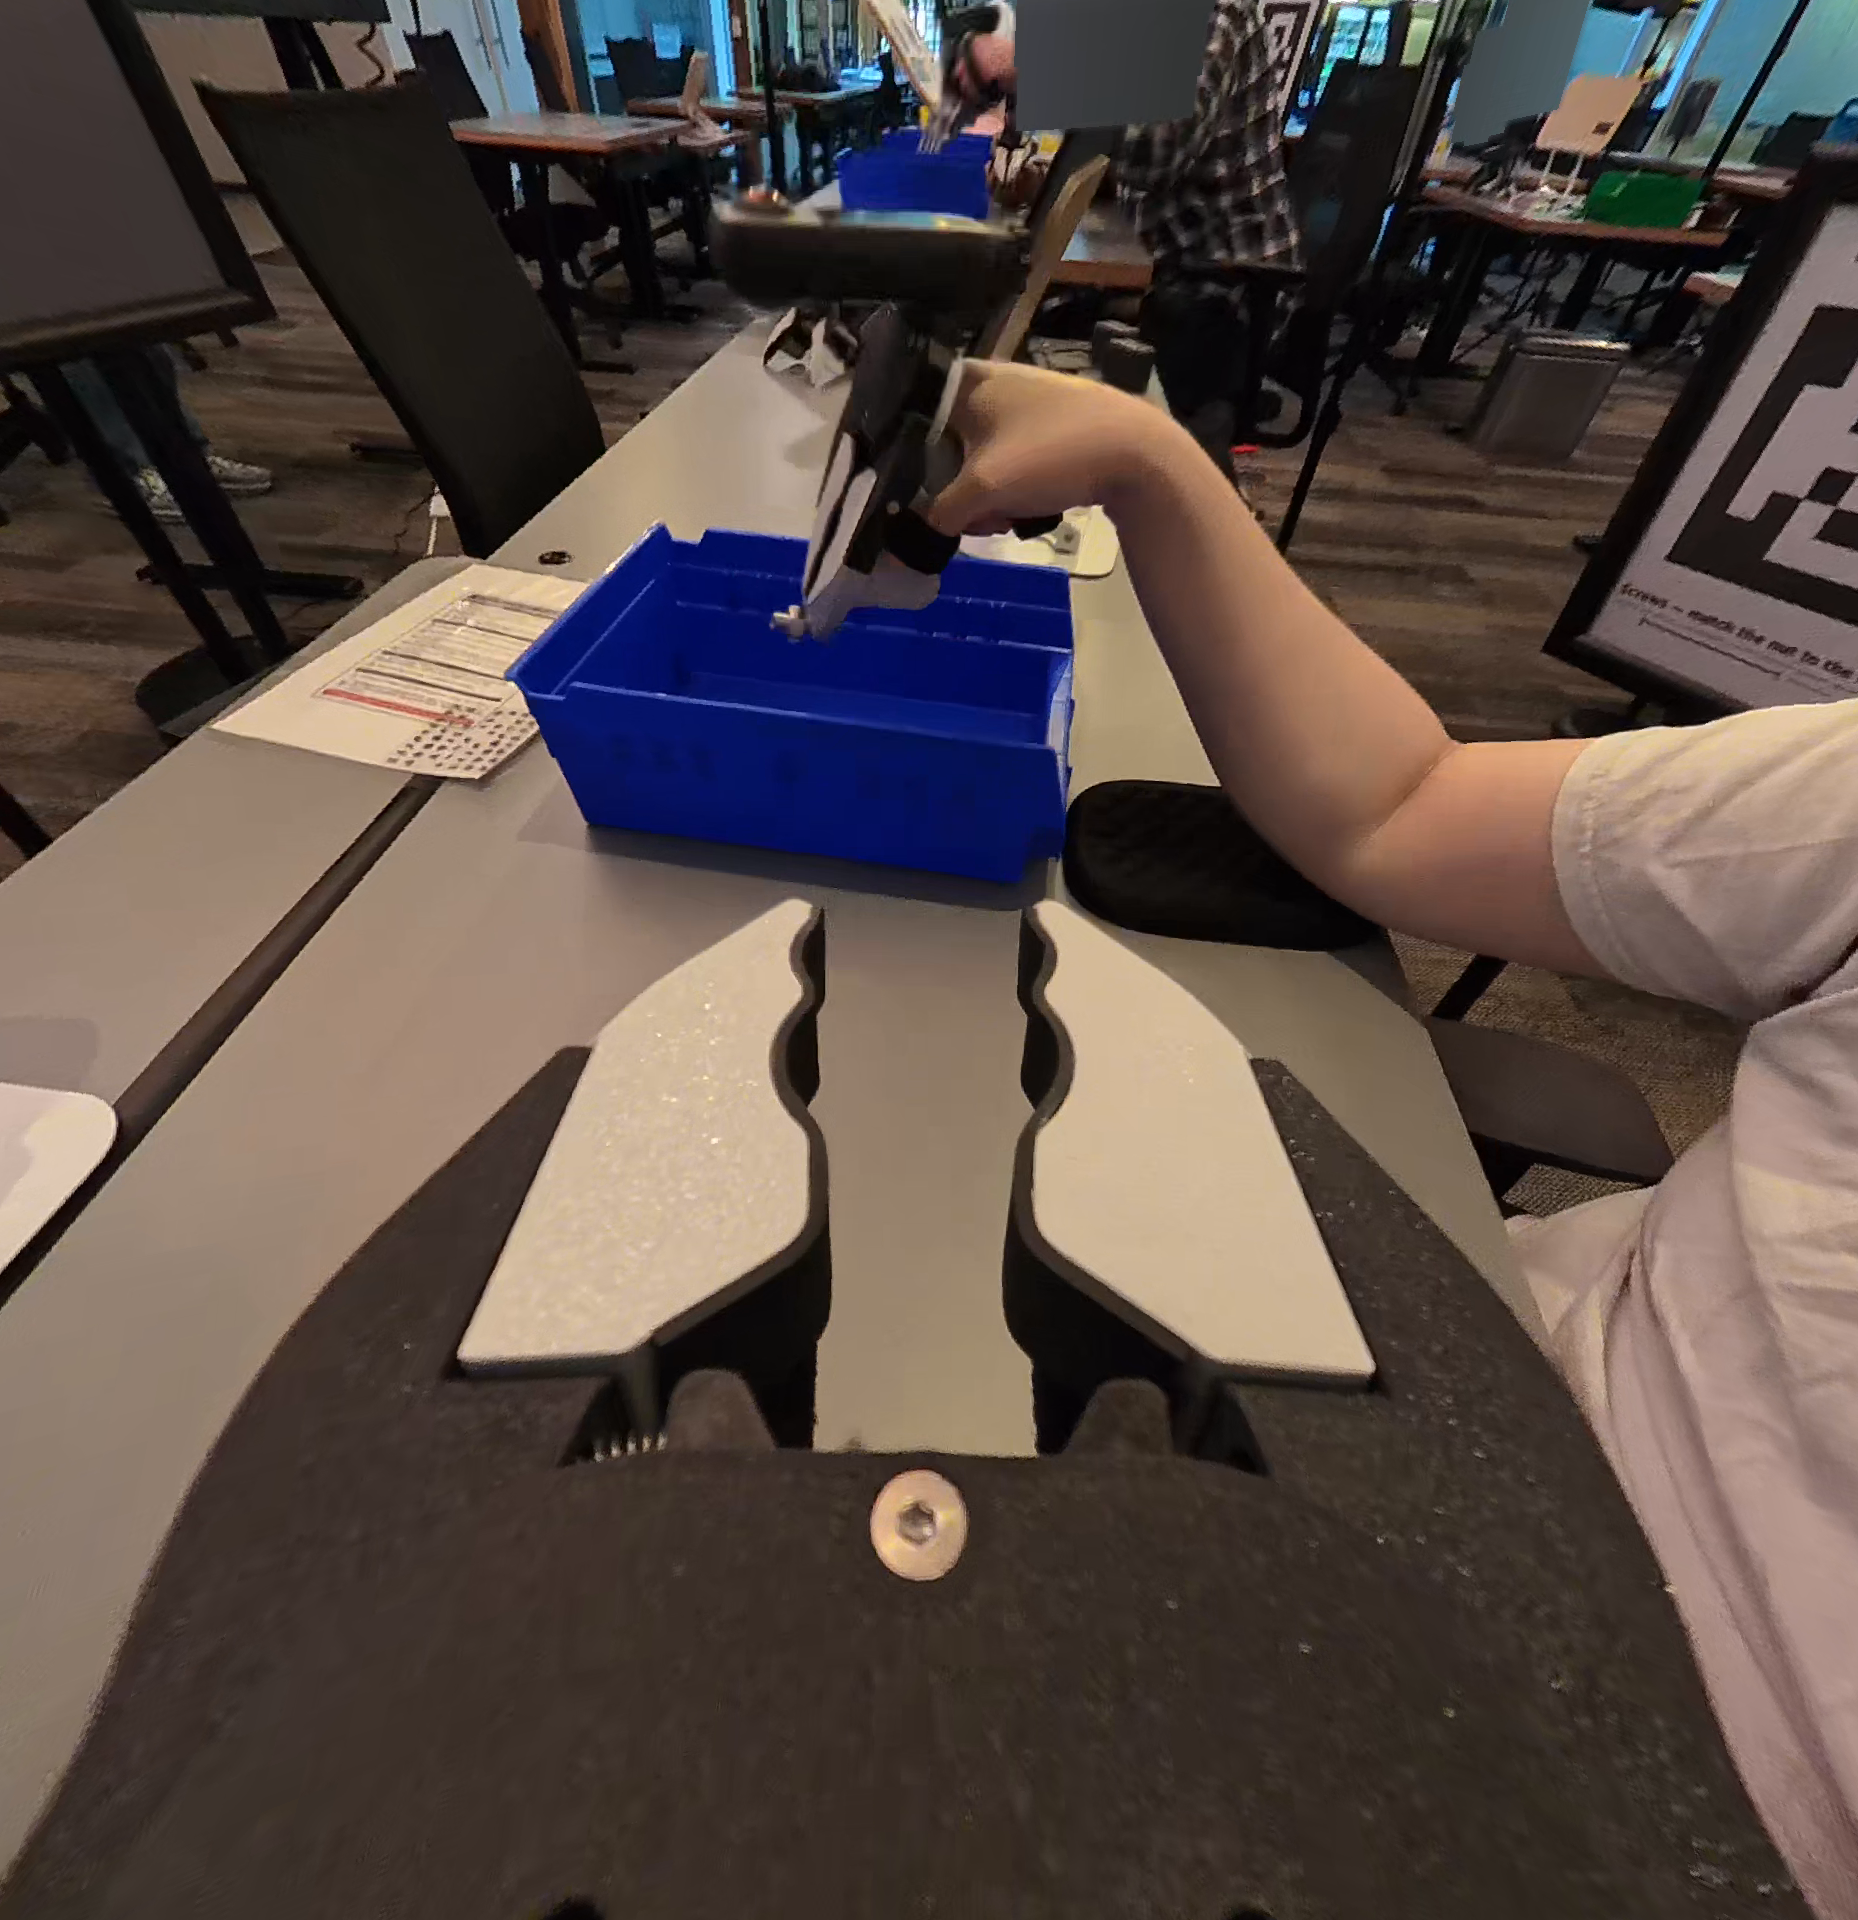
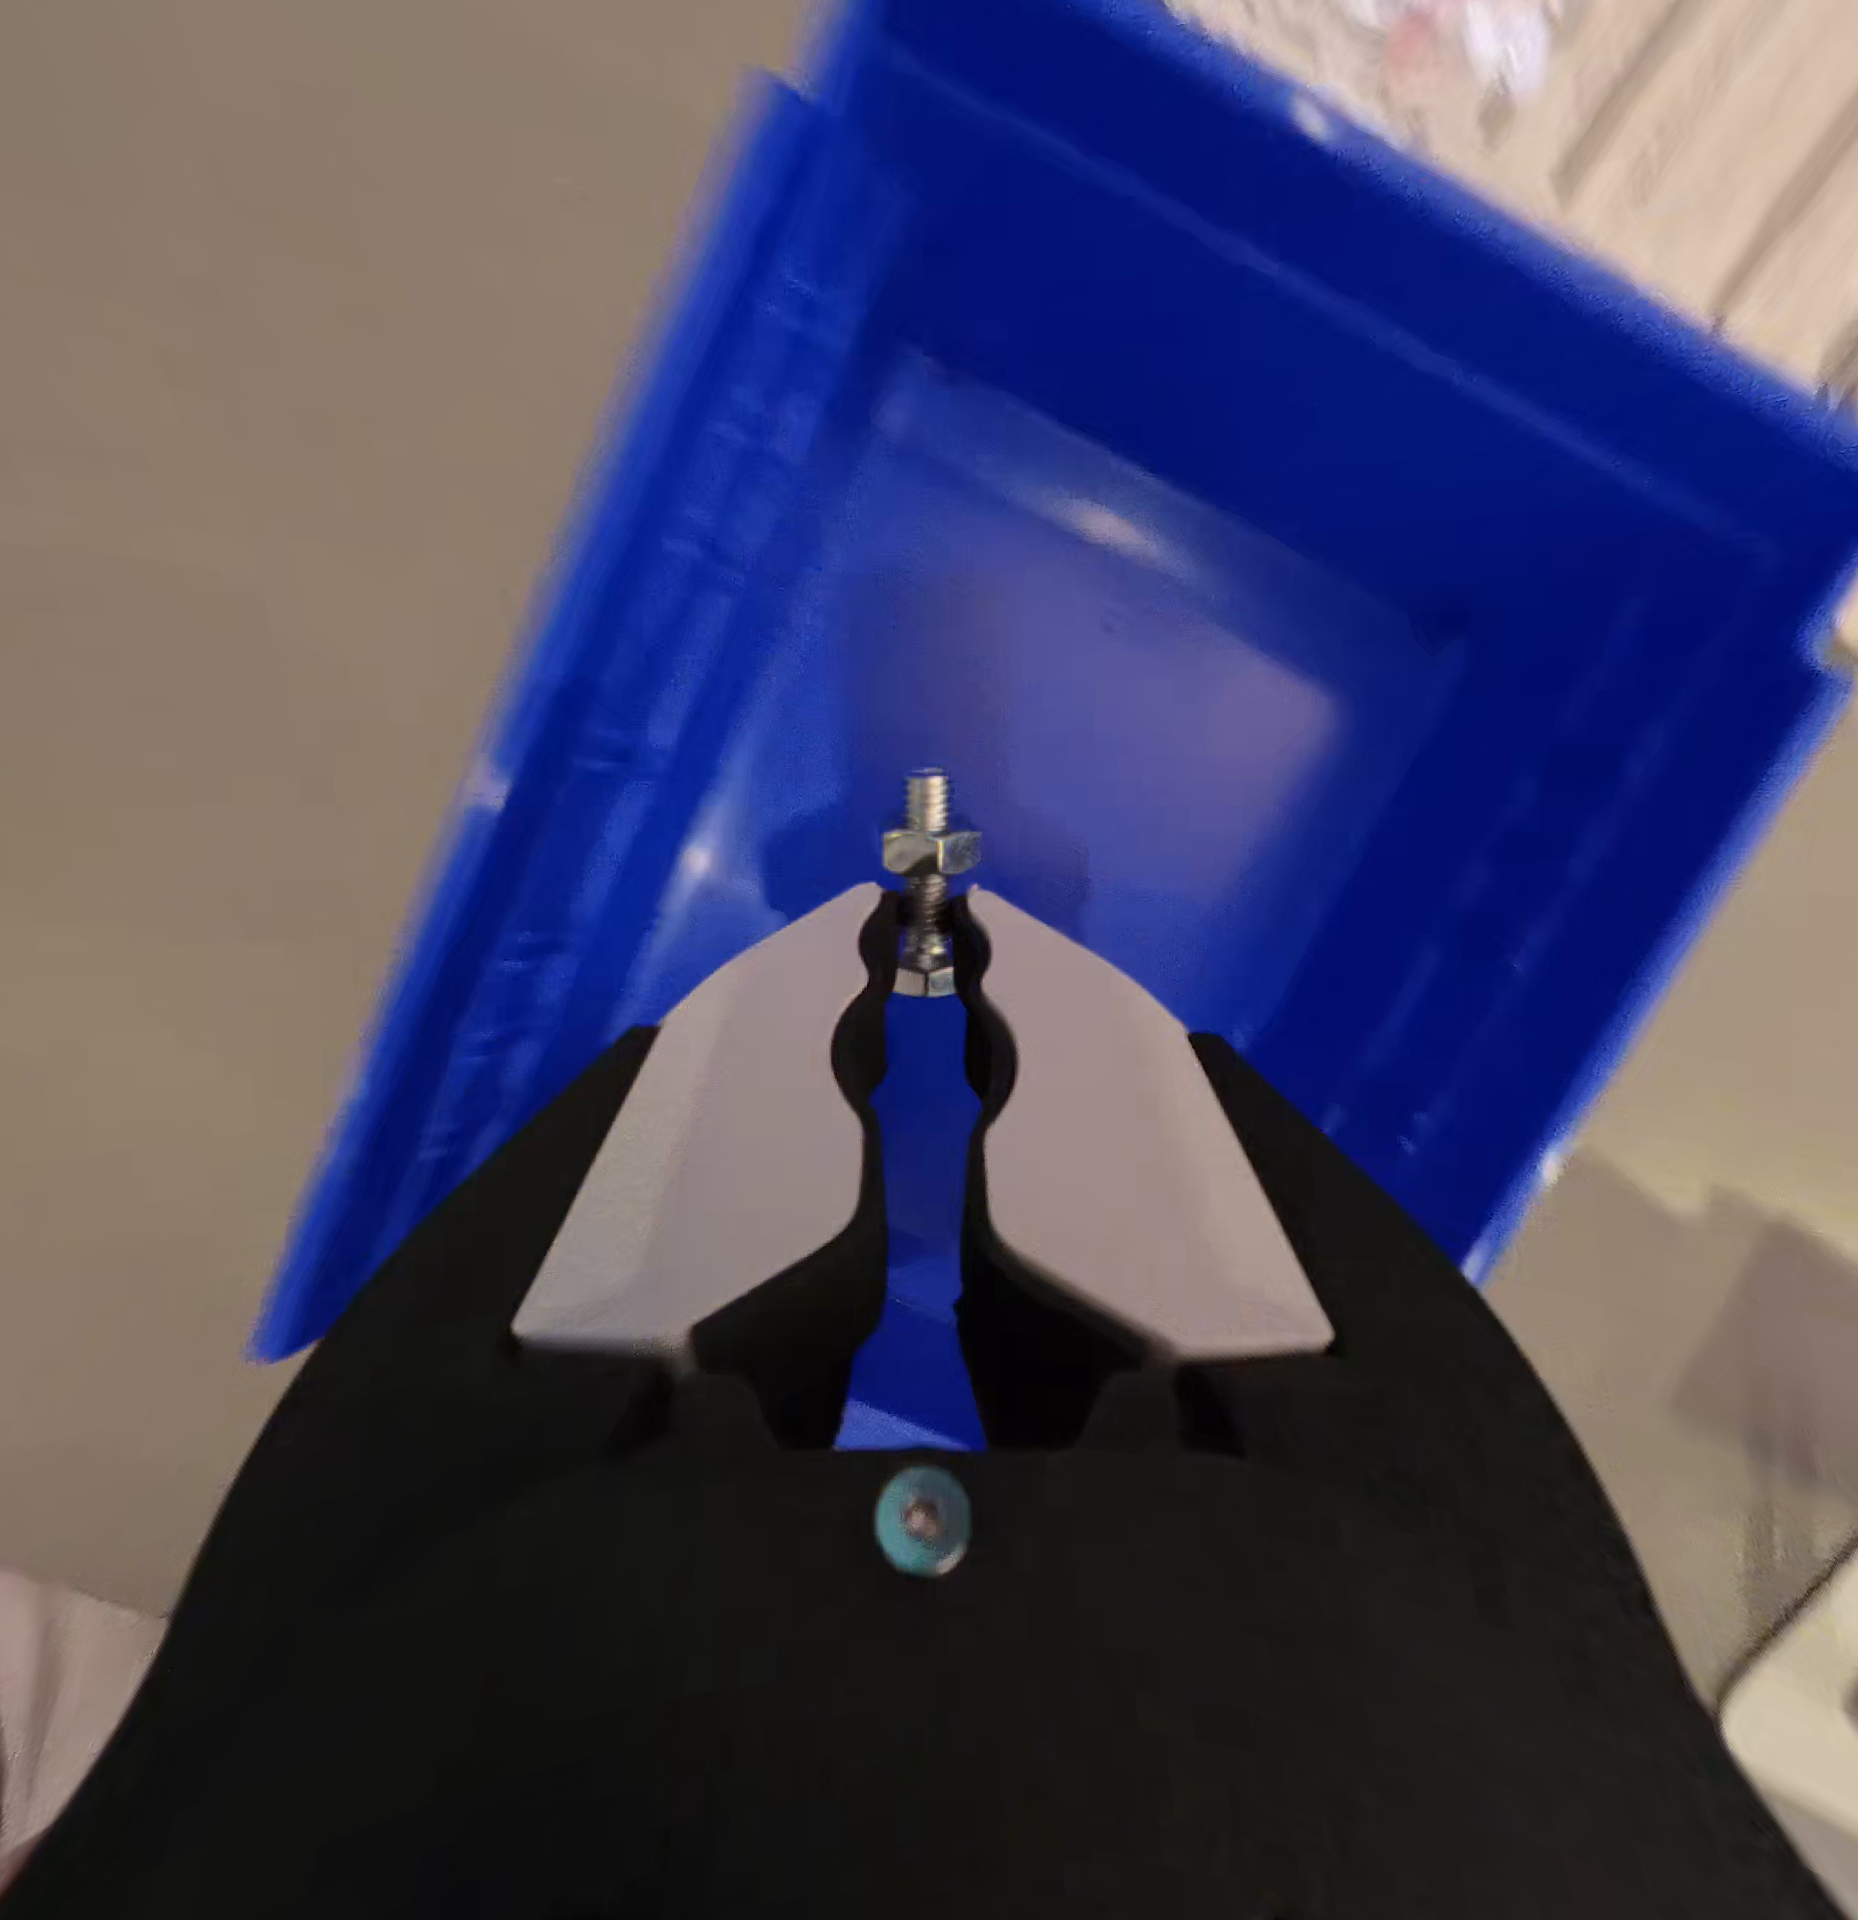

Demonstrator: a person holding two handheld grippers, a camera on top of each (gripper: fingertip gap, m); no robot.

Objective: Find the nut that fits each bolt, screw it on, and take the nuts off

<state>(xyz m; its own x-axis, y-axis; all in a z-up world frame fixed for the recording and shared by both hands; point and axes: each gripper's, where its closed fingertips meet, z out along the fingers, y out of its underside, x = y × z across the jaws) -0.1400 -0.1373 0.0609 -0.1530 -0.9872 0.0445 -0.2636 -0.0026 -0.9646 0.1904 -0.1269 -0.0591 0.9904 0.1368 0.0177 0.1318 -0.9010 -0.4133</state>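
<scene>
A: Where's our bolt [image 2: 926, 904]?

B: In the right gripper [image 2: 926, 914], clamped at the tips near the head end. Shank points straight out along the fingers, threaded end away from us, nut [image 2: 930, 850] sitting partway down the thread just past the fingertips.

A: And relative to the bin?

B: We're hovering over the blue bin [image 2: 1320, 436], bolt aimed down into it. In the left wrist view the right gripper [image 1: 813, 623] is tipped down over the bin's [image 1: 800, 769] far compartment.

A: Left gripper [image 1: 922, 977]?

B: Jaws apart, nothing between them, low over the grey table [image 1: 281, 987], well short of the bin. Bolt is ahead of it and higher up.

A: So the right hand owns the next move.

B: Our read too. Either we release the pair into the bin, or the left comes forward to take the nut. The nut is the only part exposed. Bin floor is blurred, so we can't tell what's in there.
</scene>
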